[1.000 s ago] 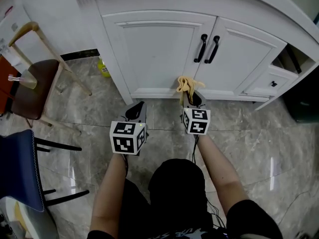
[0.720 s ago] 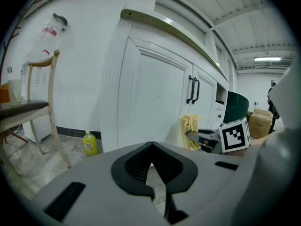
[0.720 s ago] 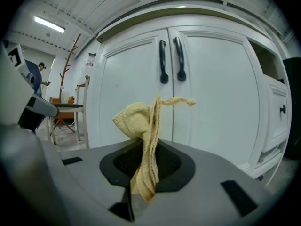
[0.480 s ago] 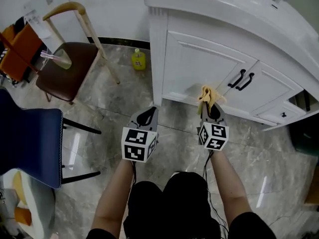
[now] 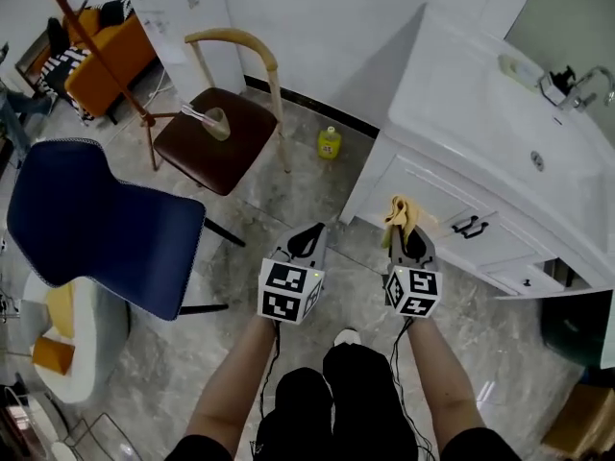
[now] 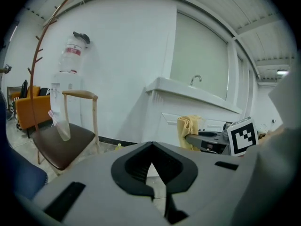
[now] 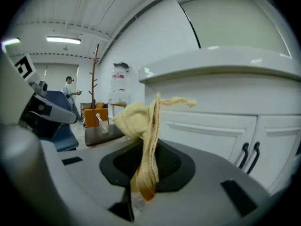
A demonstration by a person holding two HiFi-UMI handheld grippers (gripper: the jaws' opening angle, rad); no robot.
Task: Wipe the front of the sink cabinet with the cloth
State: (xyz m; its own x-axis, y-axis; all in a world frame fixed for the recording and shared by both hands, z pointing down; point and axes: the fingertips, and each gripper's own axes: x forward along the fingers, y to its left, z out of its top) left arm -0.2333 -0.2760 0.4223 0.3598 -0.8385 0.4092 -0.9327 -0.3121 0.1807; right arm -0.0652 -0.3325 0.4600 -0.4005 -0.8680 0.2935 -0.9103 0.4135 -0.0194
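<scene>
The white sink cabinet [image 5: 423,195] stands at the right of the head view, its paneled doors with black handles [image 5: 470,226] facing me. A yellow cloth [image 5: 400,213] sticks up bunched from my right gripper [image 5: 405,235], which is shut on it and held just short of the cabinet's left door. In the right gripper view the cloth [image 7: 141,126] hangs between the jaws, with the door panel [image 7: 211,126] behind it. My left gripper [image 5: 306,243] hovers over the floor to the left, shut with nothing in it [image 6: 151,163]. Its view shows the cloth [image 6: 188,127] beside the cabinet [image 6: 160,119].
A brown wooden-framed chair [image 5: 226,134] and a blue chair [image 5: 96,227] stand to the left. A yellow bottle [image 5: 330,142] sits on the floor by the wall. A faucet [image 5: 575,86] rises from the sink top. A lower drawer [image 5: 527,280] at the right is ajar.
The head view has risen and swung left, so the cabinet now lies farther right. The right gripper with the cloth has come away from the cabinet's bottom edge. Both grippers keep their spacing.
</scene>
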